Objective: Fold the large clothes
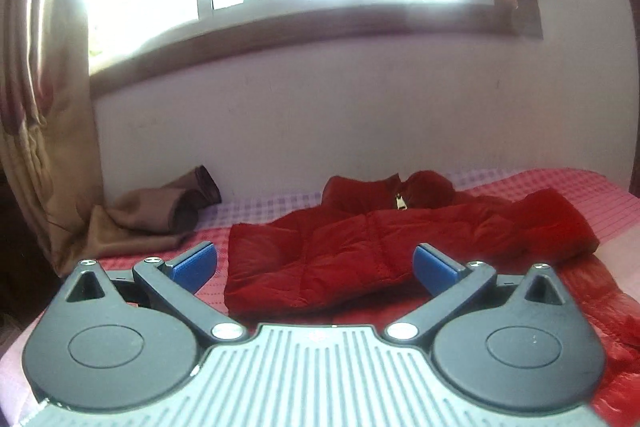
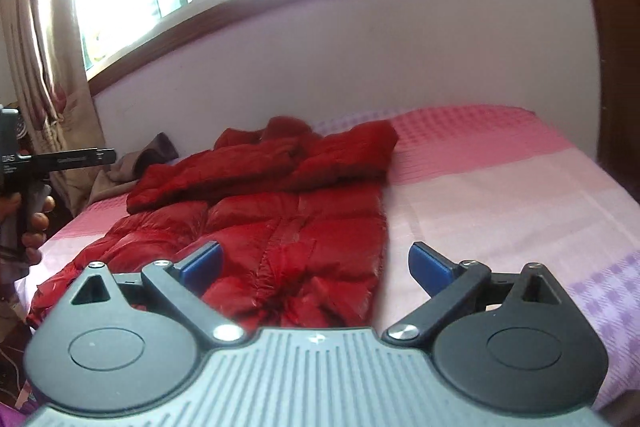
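A red quilted puffer jacket (image 1: 360, 247) lies flat on the bed, collar and zip pull toward the wall. In the right wrist view the jacket (image 2: 280, 207) has its sleeves folded across the chest and its glossy lower body stretching toward me. My left gripper (image 1: 316, 267) hovers open just short of the jacket's near edge, with nothing between its blue pads. My right gripper (image 2: 316, 267) is open too, above the jacket's hem, holding nothing. A hand (image 2: 36, 223) grips the left tool's handle at the left edge of the right wrist view.
A pink and lilac checked sheet (image 2: 500, 187) covers the bed. A crumpled brown cloth (image 1: 152, 211) lies by the wall at the far left. A beige curtain (image 1: 40, 107) hangs left of the bright window. Dark wooden furniture (image 2: 612, 27) stands at the right.
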